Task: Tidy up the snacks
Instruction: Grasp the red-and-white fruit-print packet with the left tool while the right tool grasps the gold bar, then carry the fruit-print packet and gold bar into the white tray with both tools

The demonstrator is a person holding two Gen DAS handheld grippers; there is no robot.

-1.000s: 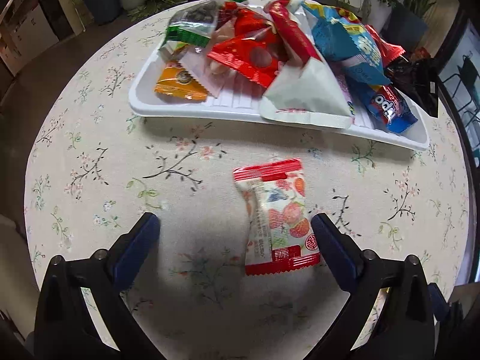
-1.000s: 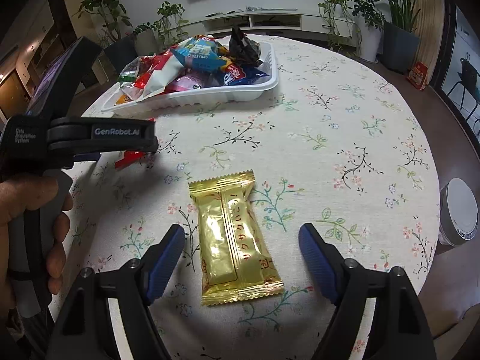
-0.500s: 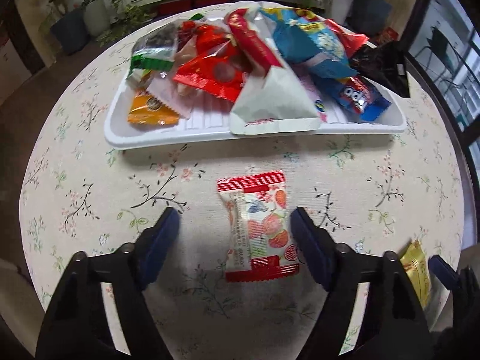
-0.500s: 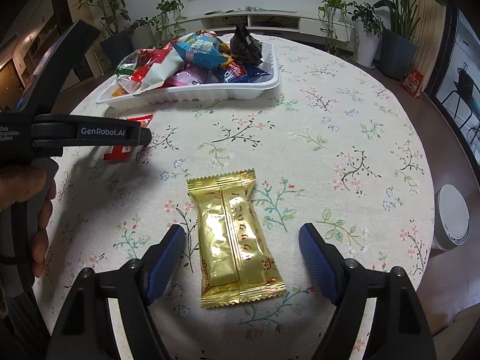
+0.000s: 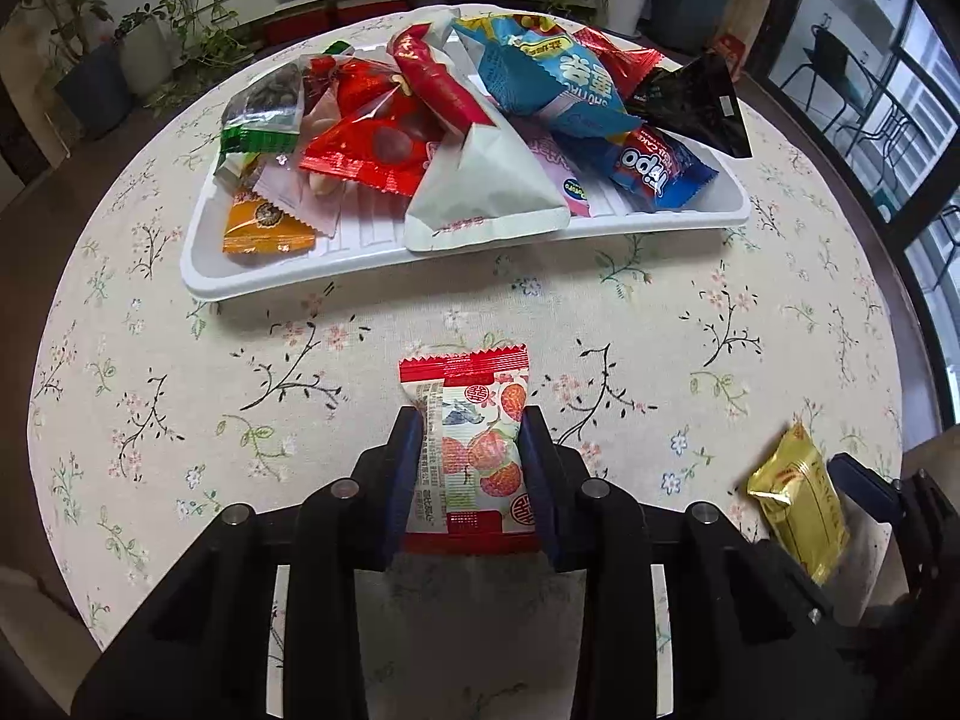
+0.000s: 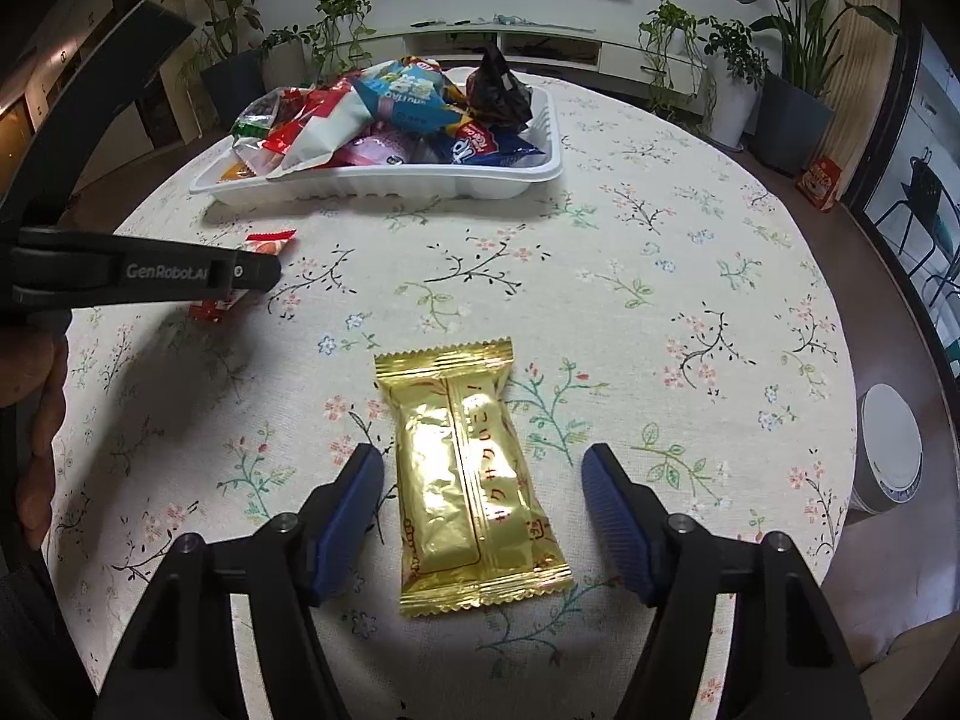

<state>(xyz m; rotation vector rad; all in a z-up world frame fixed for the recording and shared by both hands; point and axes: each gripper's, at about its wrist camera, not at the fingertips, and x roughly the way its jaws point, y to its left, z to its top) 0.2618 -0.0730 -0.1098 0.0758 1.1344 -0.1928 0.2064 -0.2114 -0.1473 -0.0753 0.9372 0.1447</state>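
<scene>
The left gripper (image 5: 470, 474) has its fingers (image 5: 403, 474) clenched on both sides of the small red and white strawberry-printed snack packet (image 5: 474, 444), on the floral-cloth bench (image 5: 180, 396), near the white plastic tray (image 5: 372, 267) full of snacks. The right gripper (image 6: 483, 516) is released; the shiny gold foil snack bar (image 6: 471, 474) lies flat between its fingers, touching neither, further from the tray.

strawberry packet (image 6: 264, 243): mostly hidden | behind left hand-held gripper (image 6: 240, 271)
</scene>
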